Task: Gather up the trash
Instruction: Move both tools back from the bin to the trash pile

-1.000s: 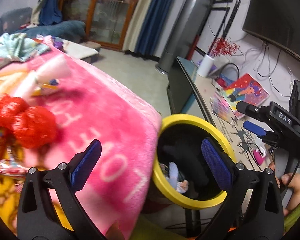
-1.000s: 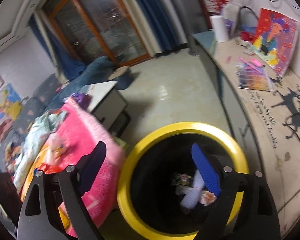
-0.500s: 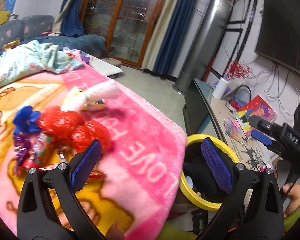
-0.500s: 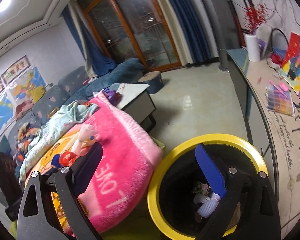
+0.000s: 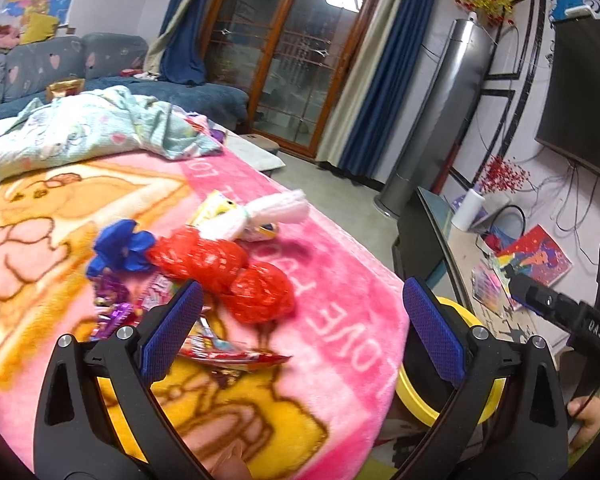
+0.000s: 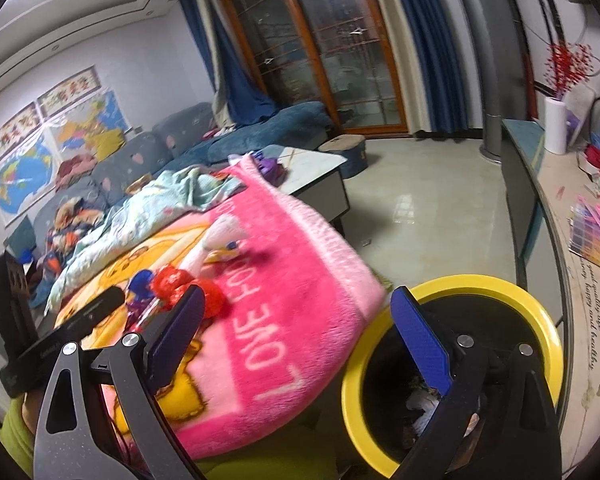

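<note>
A heap of trash lies on the pink blanket (image 5: 340, 344): a red mesh bag (image 5: 236, 272), a blue crumpled piece (image 5: 120, 250), a white foam net (image 5: 268, 216), and shiny snack wrappers (image 5: 220, 350). My left gripper (image 5: 300, 336) is open and empty, just in front of the red mesh bag. The yellow-rimmed black bin (image 6: 452, 364) stands by the blanket's edge with trash inside. My right gripper (image 6: 296, 332) is open and empty, above the gap between the blanket (image 6: 280, 280) and the bin. The trash heap (image 6: 176, 284) shows left of it.
A light blue quilt (image 5: 84, 132) lies bunched at the blanket's far side. A low TV bench (image 6: 580, 280) with papers and a paper roll (image 6: 556, 124) runs along the right wall. A sofa (image 6: 180, 140) stands behind. Bare tiled floor (image 6: 428, 200) lies beyond the bin.
Both grippers have swung left, away from the bin and towards the trash on the blanket. The left one now faces the red mesh bag. Both stayed open.
</note>
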The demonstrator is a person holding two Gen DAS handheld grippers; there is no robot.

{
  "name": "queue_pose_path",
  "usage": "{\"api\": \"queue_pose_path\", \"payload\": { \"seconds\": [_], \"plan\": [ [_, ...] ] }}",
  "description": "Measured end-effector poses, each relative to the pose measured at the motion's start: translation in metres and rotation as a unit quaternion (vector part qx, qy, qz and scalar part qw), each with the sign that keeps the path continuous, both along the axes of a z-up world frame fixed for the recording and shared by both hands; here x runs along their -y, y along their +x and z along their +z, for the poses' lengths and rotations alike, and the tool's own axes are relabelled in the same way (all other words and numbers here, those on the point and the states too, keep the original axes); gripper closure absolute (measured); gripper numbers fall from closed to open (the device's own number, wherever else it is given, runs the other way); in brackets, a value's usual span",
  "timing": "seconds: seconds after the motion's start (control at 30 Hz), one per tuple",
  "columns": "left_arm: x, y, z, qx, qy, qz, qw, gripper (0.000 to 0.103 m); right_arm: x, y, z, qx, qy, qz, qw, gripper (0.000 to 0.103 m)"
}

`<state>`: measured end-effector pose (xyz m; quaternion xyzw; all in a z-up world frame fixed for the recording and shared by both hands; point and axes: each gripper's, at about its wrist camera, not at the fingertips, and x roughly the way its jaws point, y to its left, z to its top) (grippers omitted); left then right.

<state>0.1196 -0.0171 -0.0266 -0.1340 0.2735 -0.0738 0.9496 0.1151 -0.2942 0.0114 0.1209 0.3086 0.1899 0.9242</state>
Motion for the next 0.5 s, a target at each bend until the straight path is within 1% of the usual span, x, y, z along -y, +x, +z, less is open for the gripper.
{"api": "queue_pose_path", "payload": {
  "seconds": [0.5],
  "plan": [
    [-0.054,-0.013,0.006,0.01,-0.013,0.063,0.9979,0.011,-0.054,-0.003,0.004,-0.002,-0.015,0.071,0.997,0.012]
  ]
}}
